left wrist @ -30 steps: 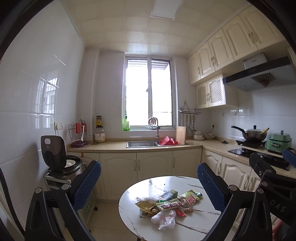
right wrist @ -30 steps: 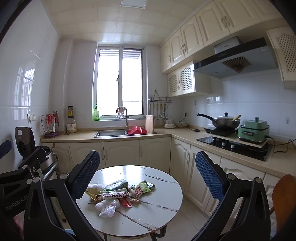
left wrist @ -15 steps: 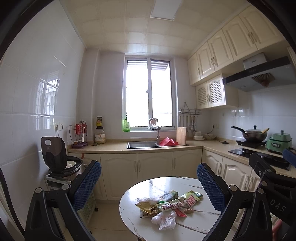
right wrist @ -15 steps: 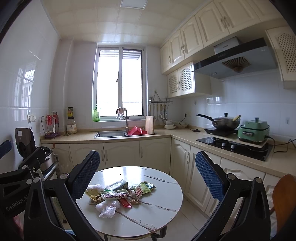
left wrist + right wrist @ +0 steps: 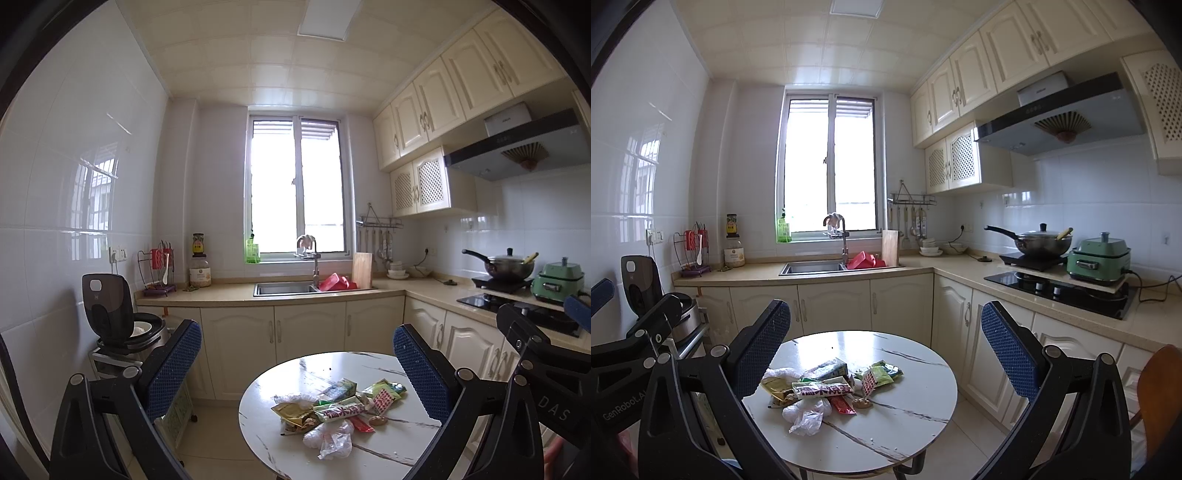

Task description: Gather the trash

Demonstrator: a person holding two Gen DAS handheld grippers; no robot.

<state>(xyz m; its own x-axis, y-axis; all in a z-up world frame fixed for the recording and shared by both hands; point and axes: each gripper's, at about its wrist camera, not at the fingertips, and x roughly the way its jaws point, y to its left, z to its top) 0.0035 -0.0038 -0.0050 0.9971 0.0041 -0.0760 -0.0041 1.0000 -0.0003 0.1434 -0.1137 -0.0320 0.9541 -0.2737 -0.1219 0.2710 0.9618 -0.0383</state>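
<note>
A small kitchen with a round marble-look table (image 5: 916, 373) in the foreground. Two handheld claws hover side by side, well above and short of the table, both pointing toward it. The left gripper (image 5: 295, 363) has its blue-padded fingers spread wide and holds nothing; the right gripper (image 5: 886, 343) is likewise splayed open and empty. The trash pile (image 5: 827, 387) lies on the left half of the tabletop, nearer the left edge than the right. Going left to right: a yellow wrapper (image 5: 774, 387) at the pile's left side, a crumpled clear plastic bag (image 5: 807, 415) at its near edge, a white printed packet (image 5: 823, 389) in the middle, and green sachets (image 5: 882, 371) on the right. All of it looks feather-light, thin, soft and crinkly, probably slippery on the glossy top. A pinch on a raised fold or a loose edge seems the surest hold. The pile sits below and ahead of both claws, untouched.
</note>
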